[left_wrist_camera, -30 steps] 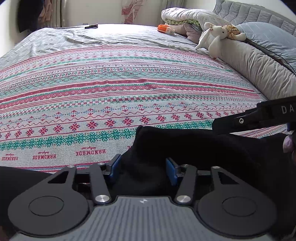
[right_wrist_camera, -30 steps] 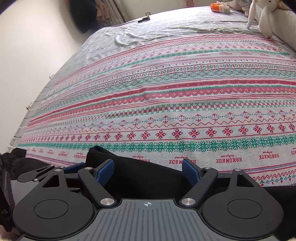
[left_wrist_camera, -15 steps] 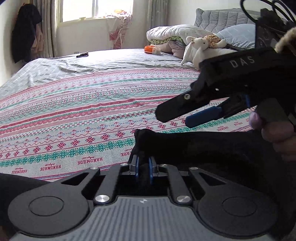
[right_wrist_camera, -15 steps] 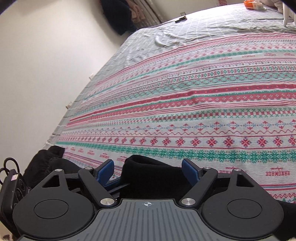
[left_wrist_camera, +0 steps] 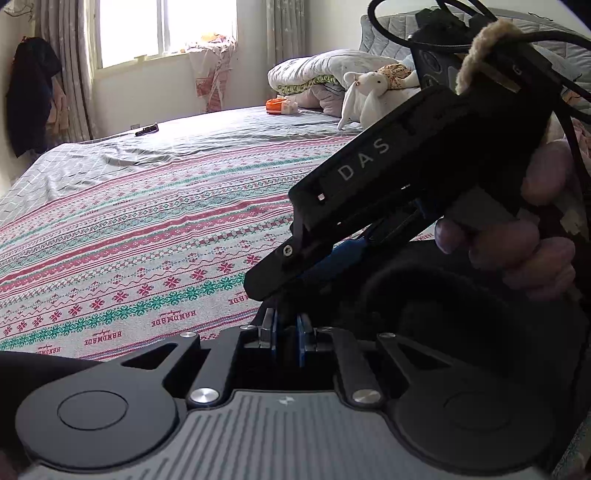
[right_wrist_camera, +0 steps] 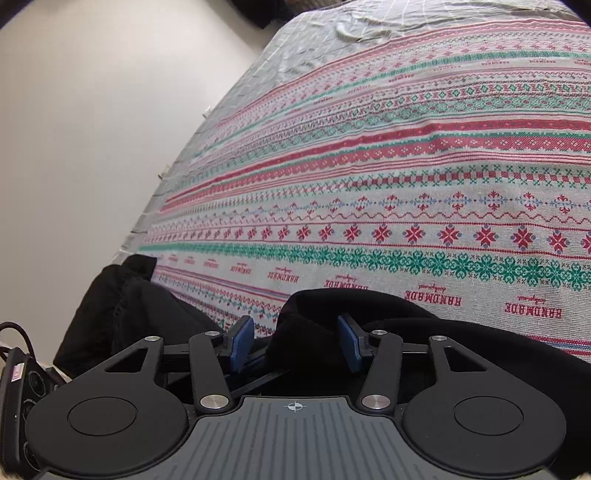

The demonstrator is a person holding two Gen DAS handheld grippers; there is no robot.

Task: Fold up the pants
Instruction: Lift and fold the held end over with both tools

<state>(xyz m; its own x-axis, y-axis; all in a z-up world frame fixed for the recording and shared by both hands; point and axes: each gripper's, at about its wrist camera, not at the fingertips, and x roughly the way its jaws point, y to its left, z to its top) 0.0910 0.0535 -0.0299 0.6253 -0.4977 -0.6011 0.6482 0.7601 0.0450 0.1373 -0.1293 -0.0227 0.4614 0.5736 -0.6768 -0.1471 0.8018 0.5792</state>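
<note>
Along the near edge of the bed (right_wrist_camera: 406,155), the black pants (right_wrist_camera: 388,314) lie bunched, their far end cut off by the frame and their shape hard to read against the dark tools. One pair of pants, two tools. From the left wrist view, the left tool (left_wrist_camera: 287,332) has its blue pads pressed together on a fold of the pants, while the right tool (left_wrist_camera: 306,273) crosses in front, tilted down, held by the right hand (left_wrist_camera: 517,236). From the right wrist view, the right tool (right_wrist_camera: 295,343) is spread, a hump of pants between its pads. A striped blanket (left_wrist_camera: 147,236) covers the bed; one white plush toy (left_wrist_camera: 365,92), pillows (left_wrist_camera: 317,72) and a window (left_wrist_camera: 166,29) lie beyond
</note>
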